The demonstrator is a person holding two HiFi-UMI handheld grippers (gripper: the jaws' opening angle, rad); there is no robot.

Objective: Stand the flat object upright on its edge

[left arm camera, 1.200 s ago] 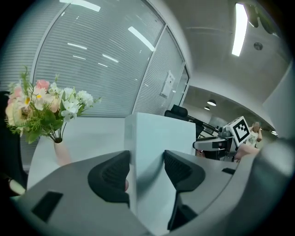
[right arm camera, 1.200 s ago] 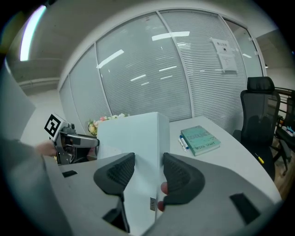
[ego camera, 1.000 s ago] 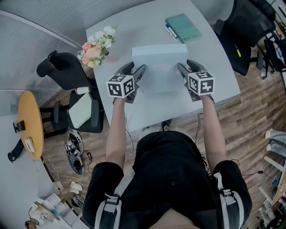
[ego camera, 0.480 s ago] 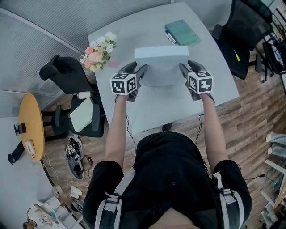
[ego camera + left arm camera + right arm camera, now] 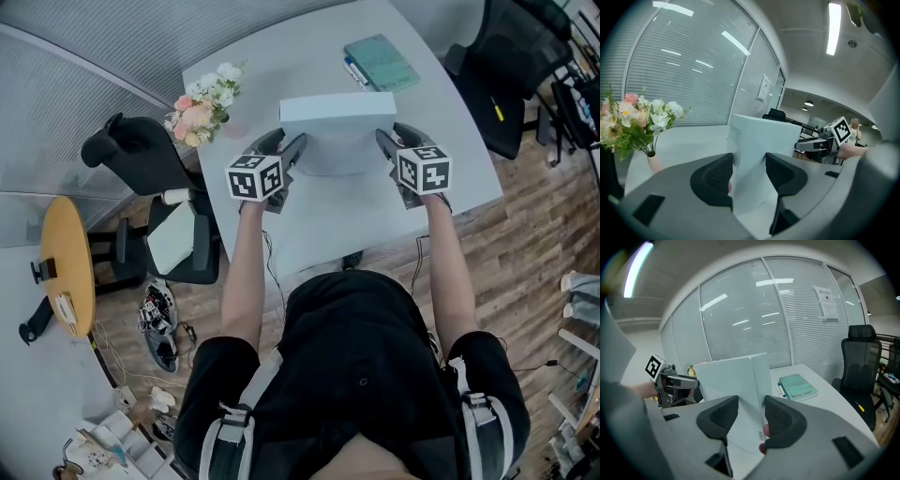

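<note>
A white flat box [image 5: 337, 131] is tilted up on the grey table [image 5: 356, 225], its far long edge raised and its broad face turned toward me. My left gripper [image 5: 292, 150] is shut on the box's left end, and in the left gripper view the box [image 5: 759, 145] fills the gap between the pads of the left gripper [image 5: 749, 176]. My right gripper [image 5: 384, 145] is shut on the right end. In the right gripper view the box [image 5: 731, 380] stands steeply between the pads of the right gripper [image 5: 751, 416].
A vase of pink and white flowers [image 5: 202, 103] stands at the table's far left corner. A teal book [image 5: 380, 61] with a pen [image 5: 354, 70] beside it lies at the far right. Black chairs [image 5: 141, 150] [image 5: 511, 56] flank the table. A round yellow table [image 5: 66, 262] stands at the left.
The box has tipped more upright, so its visible face looks shorter from above. Both grippers have kept their hold and shifted slightly away from me.
</note>
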